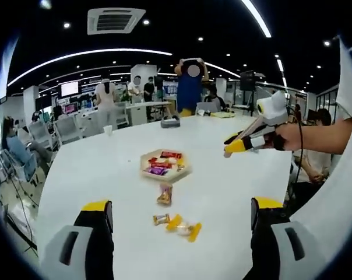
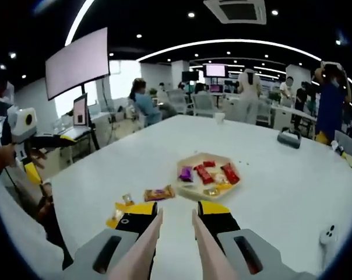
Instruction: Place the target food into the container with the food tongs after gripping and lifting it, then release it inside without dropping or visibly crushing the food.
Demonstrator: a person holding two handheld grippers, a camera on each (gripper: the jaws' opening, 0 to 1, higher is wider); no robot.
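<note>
Here, a tray of wrapped sweets [image 2: 206, 174] is seen mid-table on the white table [image 1: 234, 192], loose wrapped candies [image 1: 177, 223] toward the near edge. The left gripper [image 1: 179, 213] is spread wide; the right gripper [image 2: 176, 214], nearly closed, holds nothing. Crushing through over-squeezing is judged possible.

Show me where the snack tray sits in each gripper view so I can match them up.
Left gripper view: the snack tray sits at centre, on the white table.
Right gripper view: it sits right of centre, above the jaws.
Shared landmark: the wrapped snack lying beside it.
</note>
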